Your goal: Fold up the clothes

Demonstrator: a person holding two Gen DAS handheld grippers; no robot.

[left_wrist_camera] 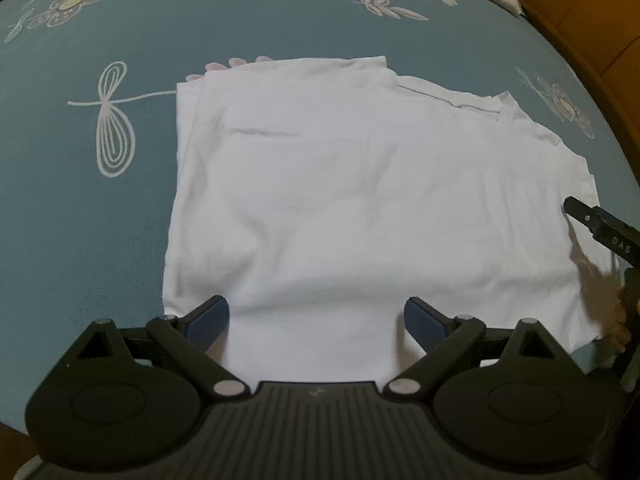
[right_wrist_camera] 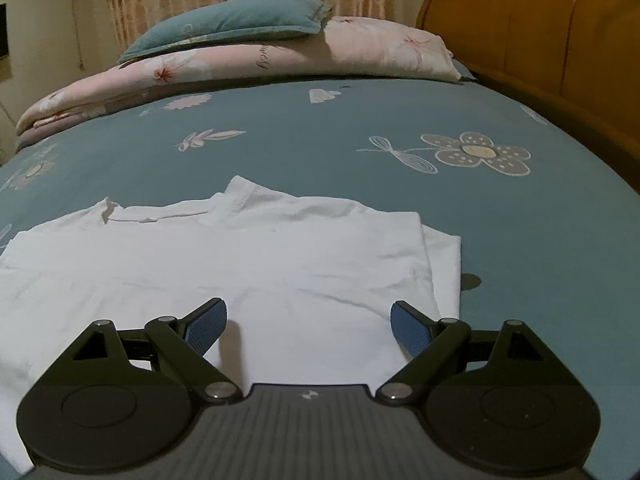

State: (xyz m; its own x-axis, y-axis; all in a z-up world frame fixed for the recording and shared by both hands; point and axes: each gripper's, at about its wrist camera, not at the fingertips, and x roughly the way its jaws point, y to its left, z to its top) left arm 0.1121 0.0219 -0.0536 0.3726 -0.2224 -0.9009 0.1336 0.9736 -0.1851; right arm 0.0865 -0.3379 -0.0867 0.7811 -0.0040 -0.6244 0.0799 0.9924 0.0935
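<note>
- White T-shirt point(left_wrist_camera: 340, 208): it lies flat on the teal flowered bedsheet point(left_wrist_camera: 100, 220), already partly folded, with its sides turned in so it forms a long band. It sits directly ahead of and beneath both tools.
- Left gripper point(left_wrist_camera: 316, 322): its jaws stand wide apart with nothing between the blue pads but the cloth lying below. It looks steeply down on the near edge of the shirt, whose near left corner is just beside the left pad.
- Right gripper point(right_wrist_camera: 308, 322): also spread wide and holding nothing. It looks along the bed at a shallower tilt, the shirt's near edge running under it and the shirt's right-hand folded edge just beyond its right pad.
- Seen from the left gripper, a black finger of the right gripper shows at the far right edge of the shirt, so the two tools stand at opposite ends of the same near edge.
- Long axis: the band runs crosswise between the two tools, with the neck opening point(right_wrist_camera: 108, 208) toward the far side.
- Judgement: neither hand is clearly nearer. Each seems placed over its own end of the near edge, so the next fold likely calls for pinching both ends together and carrying them away toward the collar.
- Beyond the shirt, a folded quilt point(right_wrist_camera: 240, 68) and a teal pillow point(right_wrist_camera: 232, 20) lie well apart from it.
</note>
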